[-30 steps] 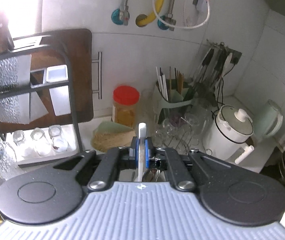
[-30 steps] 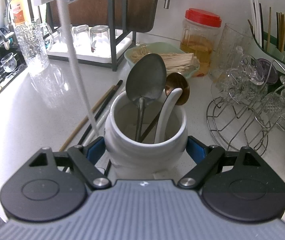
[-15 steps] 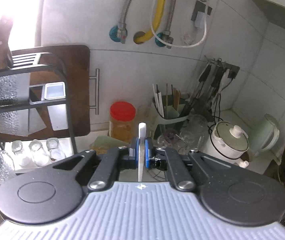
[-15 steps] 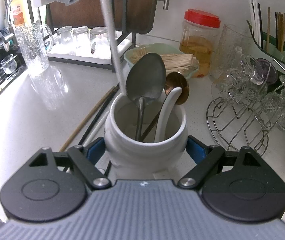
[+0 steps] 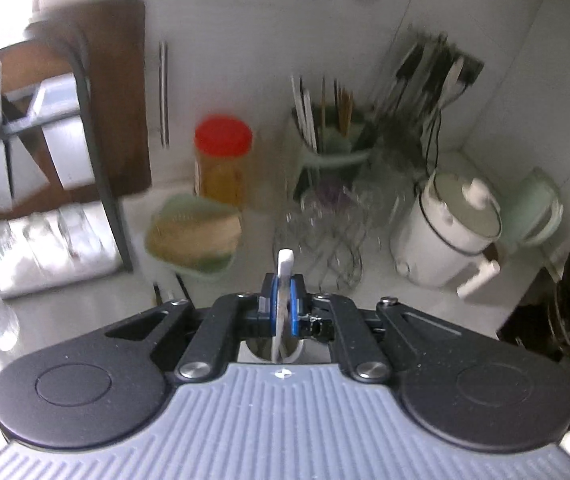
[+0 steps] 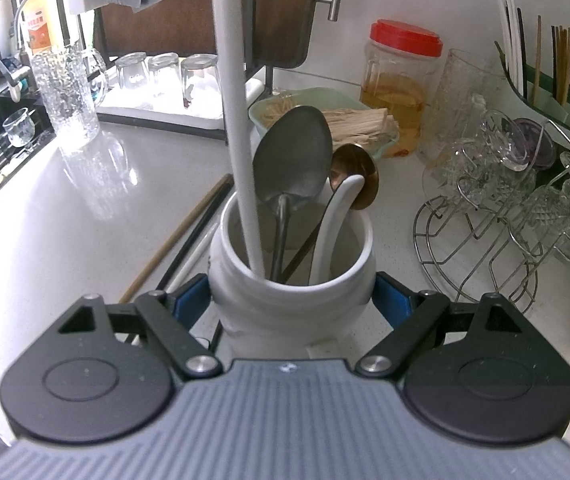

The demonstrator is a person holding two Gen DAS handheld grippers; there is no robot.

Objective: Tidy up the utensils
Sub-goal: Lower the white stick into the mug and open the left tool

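My right gripper [image 6: 293, 297] is shut on a white ceramic jar [image 6: 285, 312] standing on the white counter. Inside the jar lean a steel spoon [image 6: 293, 160], a white ceramic spoon [image 6: 337, 208] and a brass-coloured spoon [image 6: 357, 178]. My left gripper [image 5: 283, 292] is shut on a long white chopstick [image 5: 285, 259]. In the right wrist view that white chopstick [image 6: 237, 120] comes down from above, and its lower end is inside the jar at the left of the opening. A wooden chopstick [image 6: 177, 240], a black one [image 6: 197, 232] and a white one [image 6: 193, 260] lie on the counter left of the jar.
A wire stand of upturned glasses [image 6: 485, 220] stands right of the jar. Behind it are a green dish of thin sticks [image 6: 325, 114], a red-lidded jar [image 6: 401, 80] and a green chopstick holder [image 6: 545, 76]. A glass pitcher [image 6: 69, 92] and a drying rack stand at the left, a white cooker [image 5: 453, 232] at the right.
The white chopstick has swung rightward across the right wrist view and its lower end has gone down into the jar. The left view has tilted downward and blurred. The right gripper has not moved.
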